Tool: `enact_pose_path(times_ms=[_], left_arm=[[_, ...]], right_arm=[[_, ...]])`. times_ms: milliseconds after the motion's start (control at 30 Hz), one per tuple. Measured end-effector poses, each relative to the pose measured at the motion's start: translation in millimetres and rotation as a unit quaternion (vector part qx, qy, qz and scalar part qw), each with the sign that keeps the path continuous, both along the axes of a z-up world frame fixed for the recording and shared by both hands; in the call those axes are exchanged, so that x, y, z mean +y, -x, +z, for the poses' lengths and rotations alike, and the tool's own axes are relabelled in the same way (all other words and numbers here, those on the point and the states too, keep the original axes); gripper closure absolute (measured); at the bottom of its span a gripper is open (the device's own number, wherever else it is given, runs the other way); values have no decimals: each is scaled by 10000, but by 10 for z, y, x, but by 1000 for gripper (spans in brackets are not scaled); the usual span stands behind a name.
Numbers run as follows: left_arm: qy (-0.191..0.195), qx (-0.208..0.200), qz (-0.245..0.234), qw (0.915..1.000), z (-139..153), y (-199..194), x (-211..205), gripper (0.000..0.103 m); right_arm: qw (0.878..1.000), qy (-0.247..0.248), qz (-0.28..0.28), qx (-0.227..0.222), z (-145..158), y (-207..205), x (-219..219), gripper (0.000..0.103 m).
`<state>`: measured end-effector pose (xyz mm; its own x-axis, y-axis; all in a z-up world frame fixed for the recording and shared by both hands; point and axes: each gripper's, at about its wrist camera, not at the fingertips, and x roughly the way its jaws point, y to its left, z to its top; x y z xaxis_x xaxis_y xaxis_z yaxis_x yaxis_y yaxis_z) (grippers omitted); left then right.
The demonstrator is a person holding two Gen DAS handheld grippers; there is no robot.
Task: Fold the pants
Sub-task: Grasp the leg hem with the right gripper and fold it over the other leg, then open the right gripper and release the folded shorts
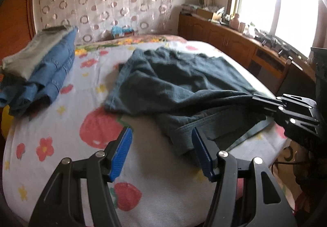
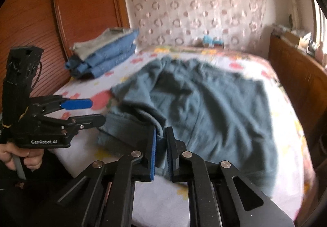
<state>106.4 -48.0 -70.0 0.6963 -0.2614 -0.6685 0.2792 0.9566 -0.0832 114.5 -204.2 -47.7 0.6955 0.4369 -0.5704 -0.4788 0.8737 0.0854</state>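
Right wrist view shows the right gripper [image 2: 161, 151] clamped on a thin pinch of the dark pants [image 2: 214, 108] on the bed [image 2: 155, 202], which could slip free, while the left gripper [image 1: 161, 151] gapes empty.

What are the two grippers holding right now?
The right gripper pinches a fold at the near edge of the dark pants. The left gripper is open, holding nothing.

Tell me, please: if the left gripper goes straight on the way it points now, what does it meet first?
Probably the flowered bedsheet: the open left gripper has nothing between its fingers, with the dark pants edge just ahead and right. Depth is uncertain.
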Motion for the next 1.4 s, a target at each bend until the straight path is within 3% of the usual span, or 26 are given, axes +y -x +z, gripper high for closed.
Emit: enact_pose_path(times_ms=[267, 667, 933, 967, 1000, 1033, 1400], left_arm=[[119, -124, -101, 9998, 138, -126, -139, 43], [-42, -13, -413, 9991, 60, -199, -519, 43], [-114, 71, -587, 9982, -12, -110, -537, 43], [-113, 83, -634, 9979, -25, -90, -534, 43], [-100, 96, -684, 9976, -35, -75, -535, 43], [-91, 109, -750, 9971, -43, -50, -535, 43], [-313, 358, -1346, 9898, -159, 82, -763, 43]], right_arm=[[9980, 85, -404, -475, 287, 45, -417, 97], [9951, 155, -873, -439, 214, 130, -930, 97], [9939, 265, -1070, 71, -88, -3, -1052, 97], [9936, 265, -1097, 103, -105, -10, -1060, 89], [9930, 278, -1136, 146, -126, -20, -1067, 75], [9930, 241, -1144, 161, -139, -18, -1080, 70], [9928, 175, -1151, 290, -197, 6, -1122, 65]])
